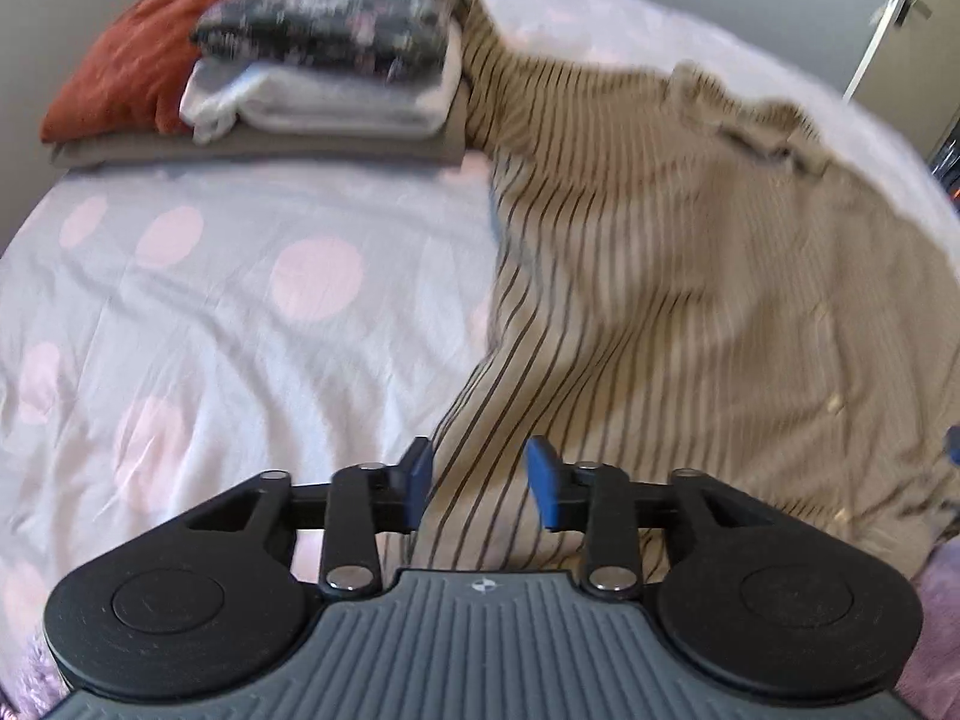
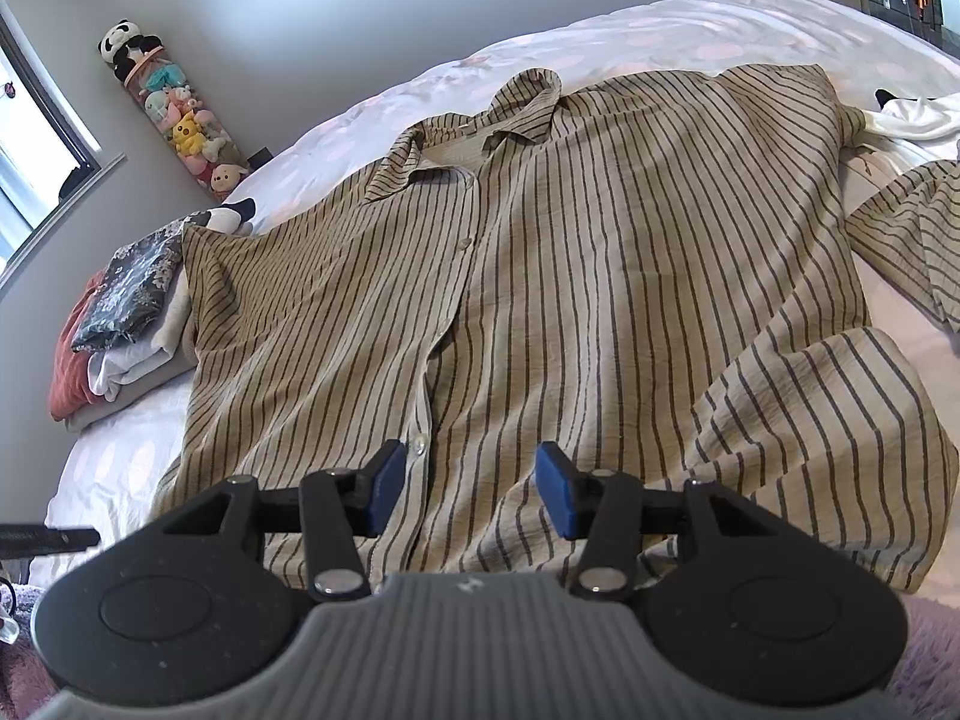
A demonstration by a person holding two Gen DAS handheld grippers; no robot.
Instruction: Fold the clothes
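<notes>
Item under inspection: a tan striped shirt point(image 2: 600, 276), lying front up and buttoned on the bed point(image 1: 210, 312), collar point(image 2: 528, 102) toward the far side, hem toward the operator. Its left edge lies against a stack of folded clothes point(image 1: 324, 60) near the wall. On the right side a sleeve point(image 2: 912, 240) lies spread away from the body, and the lower right corner is turned over on itself in a loose flap.

Handling assessment: the cloth appears thin, light and wholly limp; it wrinkles readily and will sag and trail when lifted from a single point. It should not be slippery against the bedcover. No fragility, apart from the buttons point(image 2: 418, 444) along the placket (avoid pinching on these). Recommended holds: hem corner and shoulder seam on one side, or the sleeve near its cuff, pinching both layers together.

Left tool point(image 1: 480, 480): jaws part open, nothing between the pads; it hovers over the shirt's left edge near the hem. The view is blurred.

Right tool point(image 2: 471, 489): jaws about half open, empty, poised above the lower placket, not seen to touch the fabric.
</notes>
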